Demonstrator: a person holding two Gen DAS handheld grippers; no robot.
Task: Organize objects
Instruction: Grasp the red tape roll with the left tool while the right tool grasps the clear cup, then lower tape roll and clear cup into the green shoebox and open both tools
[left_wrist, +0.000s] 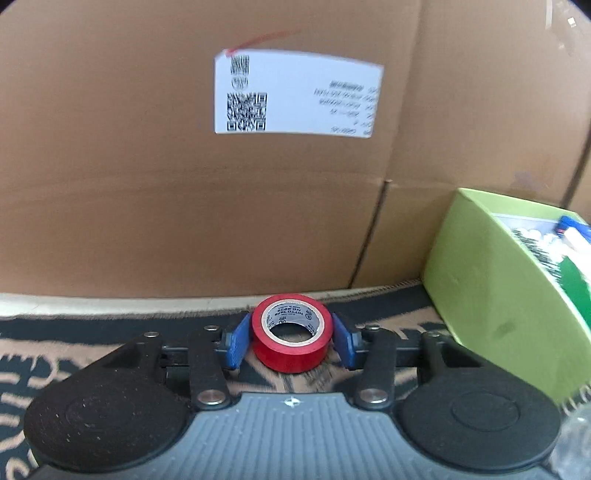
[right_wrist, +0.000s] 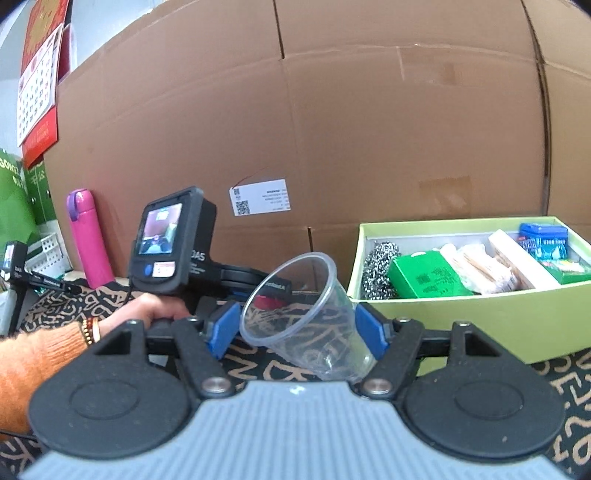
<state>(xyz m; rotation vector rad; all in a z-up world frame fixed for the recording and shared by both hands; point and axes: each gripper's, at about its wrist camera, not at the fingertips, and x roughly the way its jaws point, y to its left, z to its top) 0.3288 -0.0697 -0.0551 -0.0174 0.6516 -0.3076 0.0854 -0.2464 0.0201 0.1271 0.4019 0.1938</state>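
Observation:
A red tape roll (left_wrist: 291, 334) sits between the blue pads of my left gripper (left_wrist: 291, 338), which is shut on it just above the patterned cloth. My right gripper (right_wrist: 297, 328) is shut on a clear plastic cup (right_wrist: 306, 314), tilted with its mouth to the upper left. A green box (right_wrist: 461, 306) lies to the right, holding a steel scourer (right_wrist: 380, 269), a green packet (right_wrist: 428, 277) and other packs. The box also shows at the right of the left wrist view (left_wrist: 491, 295). The left gripper's body and screen (right_wrist: 166, 240) show in the right wrist view.
A tall cardboard wall (left_wrist: 184, 147) with a white label (left_wrist: 295, 96) stands close behind. A pink flask (right_wrist: 88, 236) stands at the far left by a white basket (right_wrist: 48, 254). The black and tan patterned cloth (right_wrist: 569, 387) covers the surface.

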